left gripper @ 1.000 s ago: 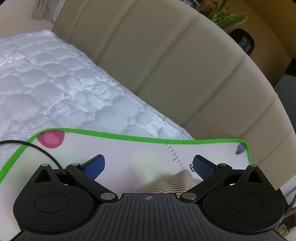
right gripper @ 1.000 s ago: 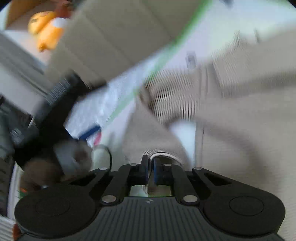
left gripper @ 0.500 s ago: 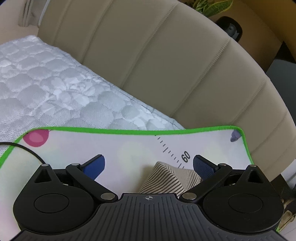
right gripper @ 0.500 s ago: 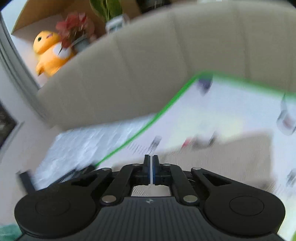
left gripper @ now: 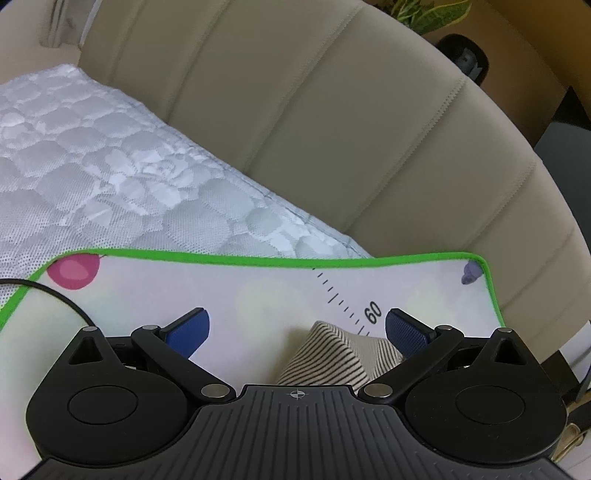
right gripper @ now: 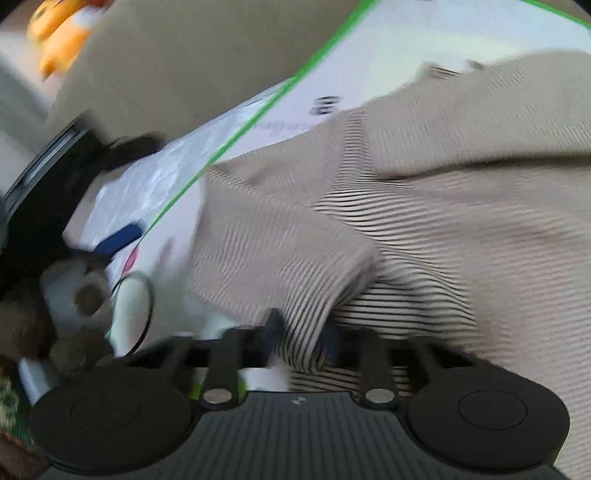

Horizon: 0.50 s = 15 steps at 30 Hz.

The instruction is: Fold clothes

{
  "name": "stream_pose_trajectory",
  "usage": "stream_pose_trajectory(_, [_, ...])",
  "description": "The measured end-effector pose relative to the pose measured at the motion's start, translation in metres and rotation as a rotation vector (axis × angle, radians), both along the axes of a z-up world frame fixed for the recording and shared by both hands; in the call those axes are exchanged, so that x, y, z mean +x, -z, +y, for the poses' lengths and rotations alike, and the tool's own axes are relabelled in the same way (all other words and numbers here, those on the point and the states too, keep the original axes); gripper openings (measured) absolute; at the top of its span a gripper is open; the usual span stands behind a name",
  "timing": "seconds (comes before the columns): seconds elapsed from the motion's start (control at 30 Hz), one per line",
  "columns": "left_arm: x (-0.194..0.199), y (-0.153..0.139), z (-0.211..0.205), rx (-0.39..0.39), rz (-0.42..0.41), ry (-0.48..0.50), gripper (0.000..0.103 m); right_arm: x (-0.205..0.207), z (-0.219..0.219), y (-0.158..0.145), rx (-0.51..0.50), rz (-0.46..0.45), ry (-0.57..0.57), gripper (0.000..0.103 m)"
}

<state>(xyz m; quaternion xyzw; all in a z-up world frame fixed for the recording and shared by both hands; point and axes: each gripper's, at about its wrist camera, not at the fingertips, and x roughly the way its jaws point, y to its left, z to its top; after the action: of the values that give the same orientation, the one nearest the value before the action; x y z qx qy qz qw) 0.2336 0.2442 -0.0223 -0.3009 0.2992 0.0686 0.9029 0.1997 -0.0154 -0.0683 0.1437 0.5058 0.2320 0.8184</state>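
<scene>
A beige garment with thin dark stripes (right gripper: pixel 424 206) lies on a white play mat with a green border (right gripper: pixel 258 114). In the blurred right wrist view, my right gripper (right gripper: pixel 301 338) is partly open, its fingers astride a fold of the garment's sleeve. In the left wrist view, my left gripper (left gripper: pixel 295 328) is open and empty, with a corner of the striped garment (left gripper: pixel 332 354) between its blue pads (left gripper: pixel 190 328) near the mat (left gripper: pixel 258 291).
A quilted white mattress (left gripper: pixel 92 177) lies under the mat. A beige padded headboard (left gripper: pixel 351 129) curves behind it. A black cable (left gripper: pixel 48 291) crosses the mat's left corner. The other gripper and hand (right gripper: pixel 74 258) show at left; a yellow plush toy (right gripper: pixel 62 33) sits beyond.
My right gripper was shut and raised half a second ago; it has opened part way and come down onto the garment's sleeve. The left gripper has stayed open and shifted slightly.
</scene>
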Motion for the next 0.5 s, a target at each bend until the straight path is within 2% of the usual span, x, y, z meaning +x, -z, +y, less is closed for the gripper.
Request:
stream_pose_trajectory(0.03, [0.0,0.0,0.0,-0.001,0.001,-0.001,0.103,-0.001,0.003,-0.004,-0.004,-0.021,-0.025,0.01])
stream_pose_trajectory(0.17, [-0.001,-0.001,0.001,-0.001,-0.01,-0.003,0.103,0.014,-0.001,-0.048,-0.046,-0.18,-0.076,0.007])
stream_pose_trajectory(0.37, [-0.001,0.0,0.003,-0.018,-0.005,-0.023,0.103,0.063,-0.046,-0.154,-0.18,-0.494,-0.013,0.003])
stream_pose_trajectory(0.43, [0.002,0.002,-0.001,-0.017,0.005,-0.006,0.103,0.073,-0.06,-0.174,-0.242,-0.563,0.007,0.003])
stream_pose_trajectory(0.5, [0.004,0.004,-0.006,-0.006,0.012,0.015,0.103,0.082,-0.076,-0.183,-0.296,-0.579,0.035,0.003])
